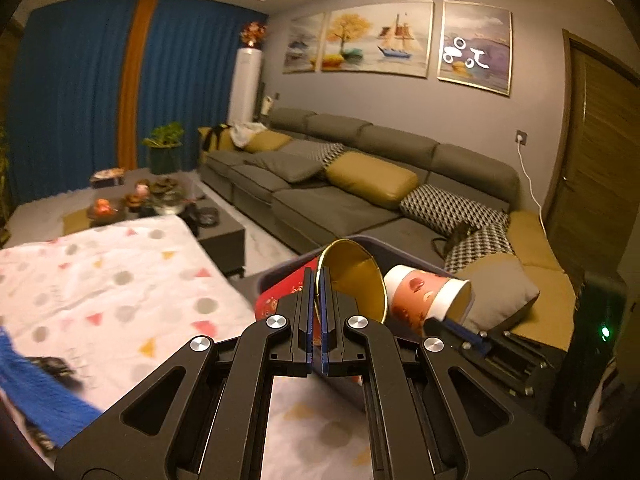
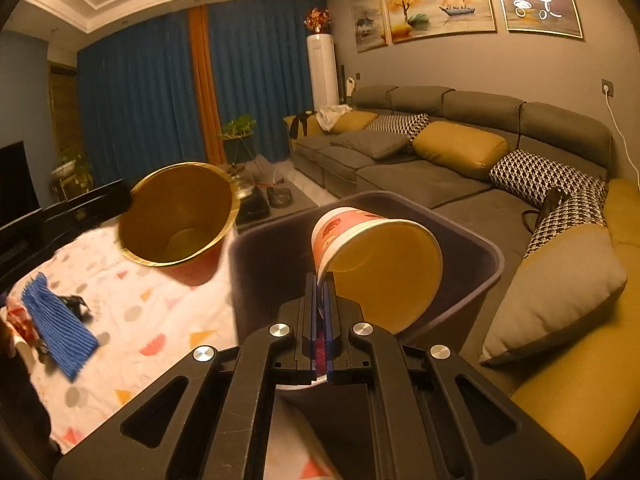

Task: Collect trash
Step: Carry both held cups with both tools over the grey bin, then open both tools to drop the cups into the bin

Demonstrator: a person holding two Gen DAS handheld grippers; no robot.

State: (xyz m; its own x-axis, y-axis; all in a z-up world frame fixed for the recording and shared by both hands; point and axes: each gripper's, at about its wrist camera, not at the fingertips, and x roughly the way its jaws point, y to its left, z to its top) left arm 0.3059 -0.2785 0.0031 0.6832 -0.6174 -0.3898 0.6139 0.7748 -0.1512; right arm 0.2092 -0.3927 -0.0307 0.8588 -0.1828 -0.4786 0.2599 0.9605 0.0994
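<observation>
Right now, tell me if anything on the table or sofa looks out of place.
A blue brush lies beside crumpled wrappers on the tablecloth. White clothing is heaped on the sofa's far end. Nothing looks spilled.

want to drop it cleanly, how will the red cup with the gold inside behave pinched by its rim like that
Probably light: the left gripper carries the red cup by one thin rim wall alone. It looks empty, so nothing should spill. The thin paper wall may flex or crease under the pinch. Released near the bin, it could tumble sideways.

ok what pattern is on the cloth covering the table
The tablecloth is white with scattered grey dots and small pink and yellow triangles; the left wrist view shows it best.
</observation>
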